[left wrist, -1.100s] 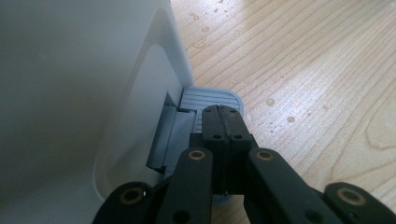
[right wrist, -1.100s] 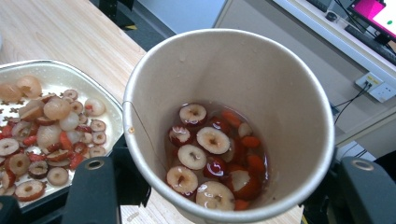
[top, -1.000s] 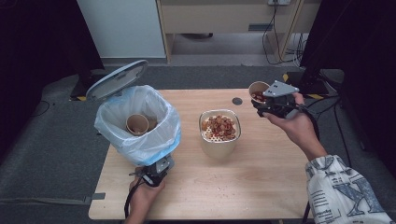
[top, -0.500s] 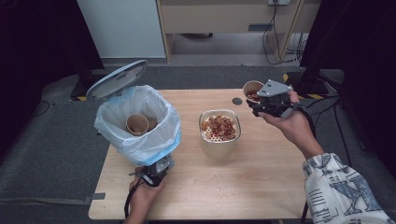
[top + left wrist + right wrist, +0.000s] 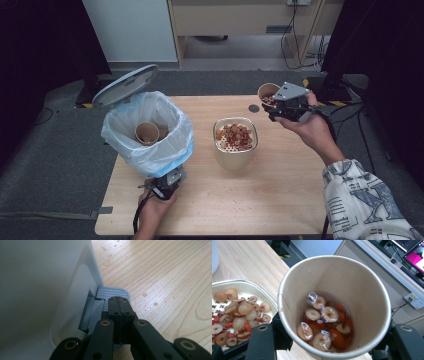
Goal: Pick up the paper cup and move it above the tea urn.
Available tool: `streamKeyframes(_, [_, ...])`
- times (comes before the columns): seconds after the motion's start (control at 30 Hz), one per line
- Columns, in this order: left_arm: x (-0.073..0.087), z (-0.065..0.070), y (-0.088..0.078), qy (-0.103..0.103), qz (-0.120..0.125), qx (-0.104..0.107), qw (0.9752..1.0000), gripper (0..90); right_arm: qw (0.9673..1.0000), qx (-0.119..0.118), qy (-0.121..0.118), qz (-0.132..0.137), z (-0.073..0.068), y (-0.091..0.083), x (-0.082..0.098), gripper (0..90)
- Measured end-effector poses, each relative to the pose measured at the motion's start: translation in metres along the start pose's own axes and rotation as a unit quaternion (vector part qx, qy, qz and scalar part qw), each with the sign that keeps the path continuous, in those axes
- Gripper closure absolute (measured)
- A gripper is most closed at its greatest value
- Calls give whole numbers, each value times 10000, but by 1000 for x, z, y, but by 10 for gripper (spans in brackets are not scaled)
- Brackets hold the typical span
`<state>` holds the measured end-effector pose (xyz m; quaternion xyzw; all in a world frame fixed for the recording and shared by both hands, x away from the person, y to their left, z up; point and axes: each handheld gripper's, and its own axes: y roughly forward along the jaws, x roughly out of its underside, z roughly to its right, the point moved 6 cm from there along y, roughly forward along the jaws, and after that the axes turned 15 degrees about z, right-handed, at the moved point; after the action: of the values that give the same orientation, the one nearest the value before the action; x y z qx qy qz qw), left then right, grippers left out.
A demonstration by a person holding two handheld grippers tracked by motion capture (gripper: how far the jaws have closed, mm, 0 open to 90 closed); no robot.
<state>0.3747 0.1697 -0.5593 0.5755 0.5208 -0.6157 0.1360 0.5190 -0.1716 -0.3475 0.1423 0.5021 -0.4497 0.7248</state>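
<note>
The right gripper [image 5: 276, 102] is clamping a paper cup [image 5: 267, 92] of wet fruit above the tabletop [image 5: 280, 200], nearing the strainer bowl [image 5: 236, 137], likely to drain it. The left gripper [image 5: 167, 182], jaws fully closed, is pressing the bin's pedal [image 5: 112, 292], propping the lid [image 5: 125, 85] open.

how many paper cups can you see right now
2. One paper cup lies inside the bin's bag; the other cup, holding liquid and sliced fruit, is gripped by the right gripper. More may be hidden deeper in the bag.
</note>
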Motion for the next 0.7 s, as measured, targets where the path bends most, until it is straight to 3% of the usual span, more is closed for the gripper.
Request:
streamKeyframes(0.33, [0, 0, 0, 14, -10, -5, 10000, 890, 9994, -174, -207, 224, 6, 11, -6, 358])
streamKeyframes(0.7, [0, 1, 0, 44, -6, -45, 10000, 891, 9990, -225, -203, 325, 12, 12, -6, 357])
